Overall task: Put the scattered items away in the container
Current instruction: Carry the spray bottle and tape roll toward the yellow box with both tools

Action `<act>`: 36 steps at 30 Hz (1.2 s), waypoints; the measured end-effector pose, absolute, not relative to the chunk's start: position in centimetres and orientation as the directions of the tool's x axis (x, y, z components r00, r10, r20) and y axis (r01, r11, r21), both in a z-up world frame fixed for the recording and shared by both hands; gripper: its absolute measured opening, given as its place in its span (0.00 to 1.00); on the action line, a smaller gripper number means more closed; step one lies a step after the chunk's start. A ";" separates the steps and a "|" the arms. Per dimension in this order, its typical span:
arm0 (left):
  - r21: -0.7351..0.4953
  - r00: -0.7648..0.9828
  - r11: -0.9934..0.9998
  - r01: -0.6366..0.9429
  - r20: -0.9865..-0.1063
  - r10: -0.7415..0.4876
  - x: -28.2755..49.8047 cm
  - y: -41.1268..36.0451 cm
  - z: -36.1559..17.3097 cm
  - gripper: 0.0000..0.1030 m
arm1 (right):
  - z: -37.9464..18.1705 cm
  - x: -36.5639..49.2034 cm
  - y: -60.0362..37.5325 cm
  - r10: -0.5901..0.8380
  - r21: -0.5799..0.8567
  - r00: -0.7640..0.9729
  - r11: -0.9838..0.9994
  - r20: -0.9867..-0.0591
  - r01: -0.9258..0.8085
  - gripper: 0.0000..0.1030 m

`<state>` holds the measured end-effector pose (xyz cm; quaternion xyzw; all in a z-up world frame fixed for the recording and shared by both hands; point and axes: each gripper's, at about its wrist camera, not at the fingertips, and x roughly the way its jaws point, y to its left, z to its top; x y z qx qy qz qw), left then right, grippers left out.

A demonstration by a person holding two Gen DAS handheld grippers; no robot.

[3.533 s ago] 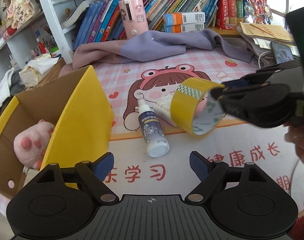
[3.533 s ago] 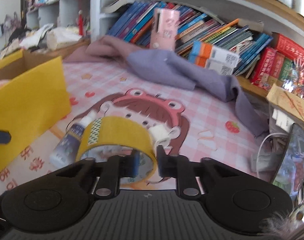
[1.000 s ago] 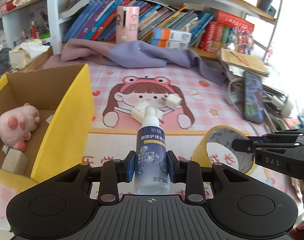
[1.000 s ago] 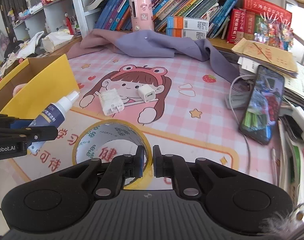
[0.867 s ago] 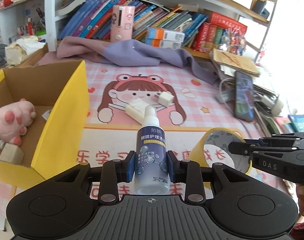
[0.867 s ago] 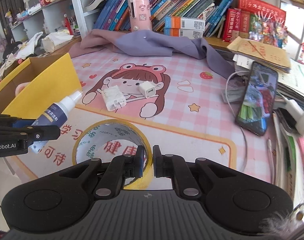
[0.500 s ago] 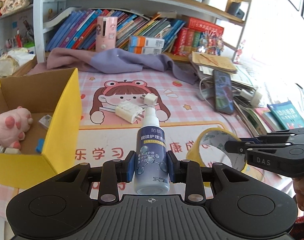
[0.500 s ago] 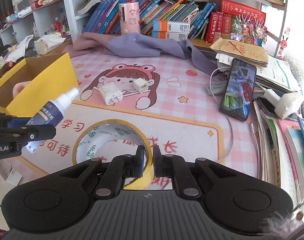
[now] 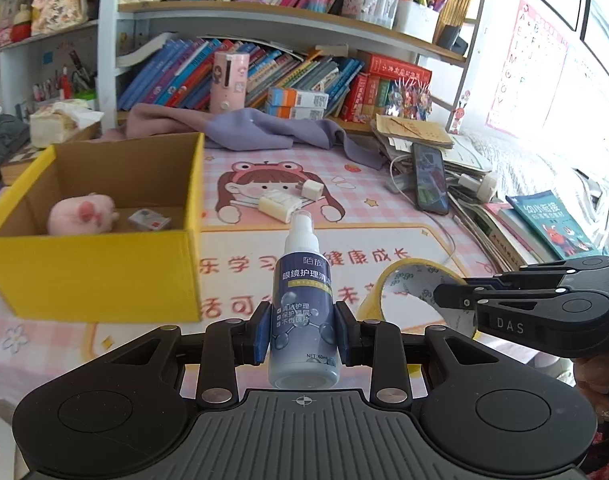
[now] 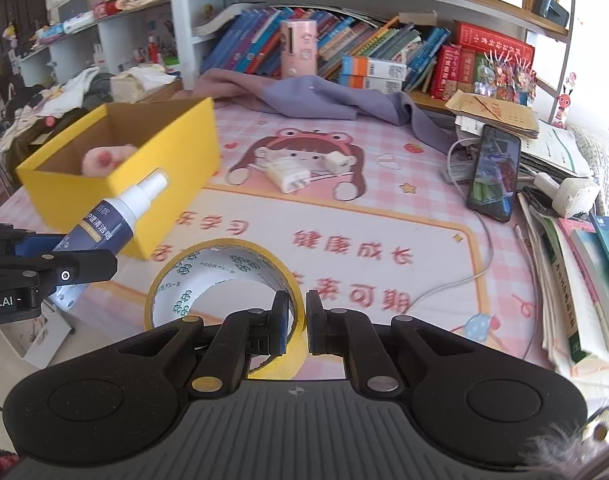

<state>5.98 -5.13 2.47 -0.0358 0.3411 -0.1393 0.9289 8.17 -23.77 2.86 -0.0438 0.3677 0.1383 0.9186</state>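
Note:
My left gripper (image 9: pixel 303 330) is shut on a dark-blue spray bottle (image 9: pixel 302 312) with a white cap, held in the air right of the yellow cardboard box (image 9: pixel 92 276). The bottle also shows in the right wrist view (image 10: pixel 116 216). My right gripper (image 10: pixel 300 322) is shut on the wall of a yellow tape roll (image 10: pixel 224 280), held above the mat; the roll also shows in the left wrist view (image 9: pixel 408 284). The box (image 10: pixel 172 152) holds a pink plush paw (image 9: pixel 82 214) and a small packet (image 9: pixel 149 220). Two white chargers (image 10: pixel 288 174) (image 10: pixel 338 162) lie on the cartoon mat.
A purple cloth (image 10: pixel 324 96) lies at the back under a shelf of books (image 10: pixel 344 52). A phone (image 10: pixel 494 172), cables and stacked books (image 10: pixel 576 264) crowd the right side. A pink canister (image 10: pixel 299 50) stands at the back.
Both grippers have lifted and drawn back with their loads; the box and mat look farther away and lower. Grips are unchanged.

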 end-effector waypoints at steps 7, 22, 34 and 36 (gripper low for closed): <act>-0.160 0.742 0.964 0.212 -0.616 -0.266 2.5 -2.1 2.7 0.30 | 3.1 4.7 -20.5 0.245 0.022 0.695 0.949 -0.675 -0.313 0.08; -0.184 0.773 0.978 0.096 -0.606 -0.190 -1.8 3.4 3.1 0.30 | 4.0 1.7 -14.1 0.339 -0.007 0.672 0.890 -0.658 -0.456 0.08; -0.183 0.777 0.982 0.057 -0.609 -0.158 -2.2 6.6 2.9 0.30 | 4.2 1.6 -10.9 0.376 -0.016 0.659 0.862 -0.652 -0.507 0.08; -0.177 0.773 0.983 0.056 -0.615 -0.155 -2.2 6.9 2.8 0.30 | 4.2 1.7 -10.3 0.378 -0.017 0.655 0.858 -0.655 -0.513 0.08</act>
